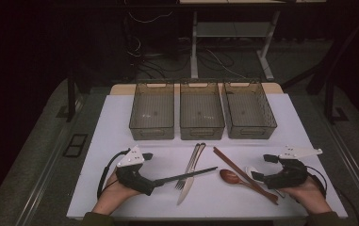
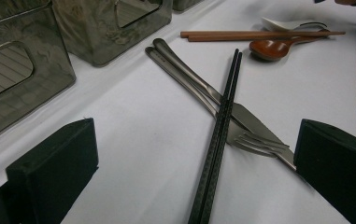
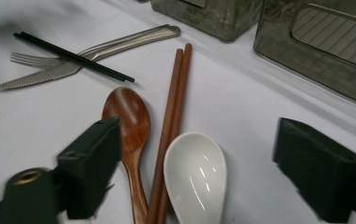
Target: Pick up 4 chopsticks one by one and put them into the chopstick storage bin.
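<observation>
From the high view, the left gripper (image 1: pixel 145 169) rests low on the white table (image 1: pixel 120 122) in the person's left hand (image 1: pixel 113 193), and the right gripper (image 1: pixel 262 168) sits opposite in the right hand (image 1: pixel 309 192). Between them lie a pair of black chopsticks (image 1: pixel 186 176), a steel knife (image 1: pixel 190 175), a steel fork (image 1: pixel 191 167), brown wooden chopsticks (image 1: pixel 244 174) and a brown wooden spoon (image 1: pixel 233 178). Beyond both grippers stand three smoky translucent plastic bins (image 1: pixel 201 110) in a row.

In the left gripper view the jaws stand wide apart, holding nothing — the black chopsticks (image 2: pixel 217 135) run up between them, crossing over the knife (image 2: pixel 255 128) and fork (image 2: pixel 255 142). The wooden chopsticks (image 2: pixel 259 34) and wooden spoon (image 2: pixel 271 48) lie farther off.

In the right gripper view the jaws are likewise spread wide and empty. Between them lies a white ceramic soup spoon (image 3: pixel 195 175), touching the wooden chopsticks (image 3: pixel 173 116); the wooden spoon (image 3: pixel 128 116) lies just beside the left-hand jaw.
</observation>
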### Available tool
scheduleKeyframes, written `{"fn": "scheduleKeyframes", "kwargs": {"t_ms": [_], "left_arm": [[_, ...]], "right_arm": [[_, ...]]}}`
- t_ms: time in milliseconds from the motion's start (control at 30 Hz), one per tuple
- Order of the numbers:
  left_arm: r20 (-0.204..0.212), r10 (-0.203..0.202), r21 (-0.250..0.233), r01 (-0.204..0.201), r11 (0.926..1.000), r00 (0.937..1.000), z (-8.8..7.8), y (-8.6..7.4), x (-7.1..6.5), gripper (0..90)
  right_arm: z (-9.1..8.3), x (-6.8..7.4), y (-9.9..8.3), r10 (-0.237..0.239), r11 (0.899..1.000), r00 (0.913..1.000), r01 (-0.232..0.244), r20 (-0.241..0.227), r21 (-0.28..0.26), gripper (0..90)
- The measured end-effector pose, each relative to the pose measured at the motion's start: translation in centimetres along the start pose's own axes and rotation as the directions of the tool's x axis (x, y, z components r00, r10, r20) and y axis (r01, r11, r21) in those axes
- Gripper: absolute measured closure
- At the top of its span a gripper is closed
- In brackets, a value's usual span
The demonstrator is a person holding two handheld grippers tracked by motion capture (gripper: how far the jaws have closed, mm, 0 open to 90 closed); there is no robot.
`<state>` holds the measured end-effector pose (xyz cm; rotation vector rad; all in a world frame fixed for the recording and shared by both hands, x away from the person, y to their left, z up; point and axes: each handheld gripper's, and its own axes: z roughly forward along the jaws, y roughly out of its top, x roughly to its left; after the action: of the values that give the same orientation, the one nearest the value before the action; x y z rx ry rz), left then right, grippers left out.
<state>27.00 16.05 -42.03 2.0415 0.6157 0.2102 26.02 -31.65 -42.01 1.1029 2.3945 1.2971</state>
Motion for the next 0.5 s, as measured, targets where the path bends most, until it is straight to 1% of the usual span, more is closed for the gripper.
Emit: {"fn": "scheduleKeyframes", "kwargs": {"t_ms": [33,67,100,167,200,267,333,367,400,433,500], "left_arm": [[-0.001,-0.001,0.0,0.001,1.0,1.0,0.0,0.0,0.0,0.0],[-0.001,-0.001,0.0,0.001,1.0,1.0,-0.1,0.0,0.0,0.0],[-0.003,-0.003,-0.004,0.003,1.0,1.0,-0.1,0.0,0.0,0.0],[-0.001,-0.005,-0.005,0.005,1.0,1.0,-0.1,0.0,-0.1,0.0],[-0.001,-0.005,-0.003,0.005,1.0,1.0,-0.1,0.0,0.0,0.0],[0.0,-0.007,-0.004,0.007,1.0,1.0,0.0,-0.1,0.0,0.0],[0.001,-0.009,0.0,0.009,1.0,1.0,0.0,-0.1,0.0,0.0],[0.001,-0.008,0.0,0.008,1.0,1.0,0.0,-0.1,0.0,0.0],[0.001,-0.007,0.001,0.007,1.0,1.0,0.0,-0.1,0.0,0.0],[0.001,-0.006,0.0,0.006,1.0,1.0,0.0,-0.2,0.0,0.0],[0.001,-0.007,0.0,0.007,1.0,1.0,0.0,-0.2,-0.1,0.0]], "right_arm": [[-0.1,-0.1,0.0,0.002,1.0,1.0,-0.002,-0.002,0.009,16.5],[-0.3,-0.2,-0.2,0.001,1.0,1.0,-0.001,0.005,0.031,22.3],[-0.3,-0.2,-0.2,0.001,1.0,1.0,-0.001,0.005,0.031,22.3],[-0.3,-0.3,-0.4,-0.003,0.999,1.0,0.002,0.004,0.053,25.2],[-0.3,-0.5,-0.6,-0.007,0.997,1.0,0.007,0.0,0.071,29.9],[-0.2,-0.6,-0.8,-0.001,0.997,1.0,0.001,-0.002,0.08,31.3],[0.0,-1.0,-1.0,0.0,0.994,0.9999,0.001,-0.011,0.113,35.5],[0.0,-1.0,-1.0,0.0,0.994,0.9999,0.001,-0.011,0.113,35.5],[0.2,-1.2,-1.1,-0.005,0.991,1.0,0.006,-0.008,0.136,37.6],[0.2,-1.2,-1.1,-0.005,0.991,1.0,0.006,-0.008,0.136,37.6],[0.2,-1.3,-1.5,-0.007,0.988,0.9998,0.009,-0.017,0.154,41.7]]}}
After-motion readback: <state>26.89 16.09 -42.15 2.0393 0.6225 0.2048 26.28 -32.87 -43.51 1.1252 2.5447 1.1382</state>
